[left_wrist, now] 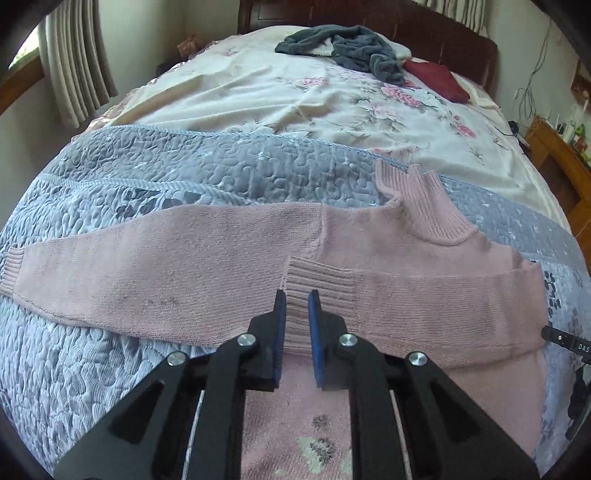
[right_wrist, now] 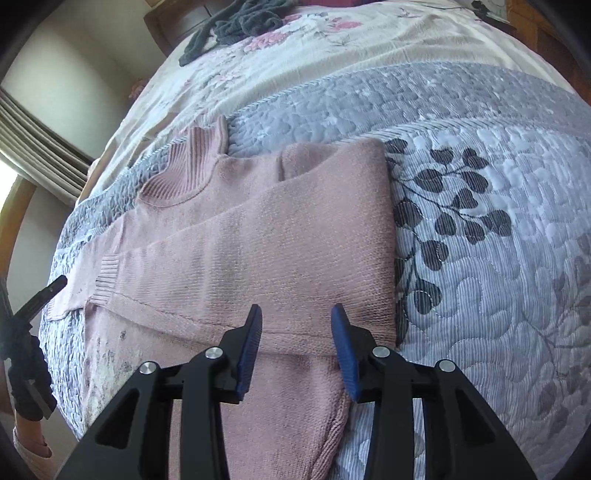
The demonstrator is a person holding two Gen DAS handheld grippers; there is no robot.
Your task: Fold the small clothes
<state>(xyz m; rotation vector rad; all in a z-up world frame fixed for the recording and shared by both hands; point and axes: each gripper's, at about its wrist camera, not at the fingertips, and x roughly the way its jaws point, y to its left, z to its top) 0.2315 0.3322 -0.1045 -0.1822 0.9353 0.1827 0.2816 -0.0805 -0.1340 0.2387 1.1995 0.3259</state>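
- Pink knit sweater (left_wrist: 229,258), ribbed turtleneck collar (left_wrist: 432,206), flat on quilted bed.
- One sleeve (right_wrist: 258,251) folded across chest; other sleeve (left_wrist: 129,273) extended outward.

The only legible text is "DAS", white letters cut off at the frame edge, on the right tool (left_wrist: 567,343) at 3 o'clock in the left wrist view.

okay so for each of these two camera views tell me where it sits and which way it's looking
Left wrist: sits on the left tongs, looking up the bed toward the headboard; the tongs hang over a sleeve cuff; the right tongs' tip shows at the right edge.
Right wrist: sits on the right tongs, looking over the sweater's folded side and the quilt.
Both share the sweater and quilt.
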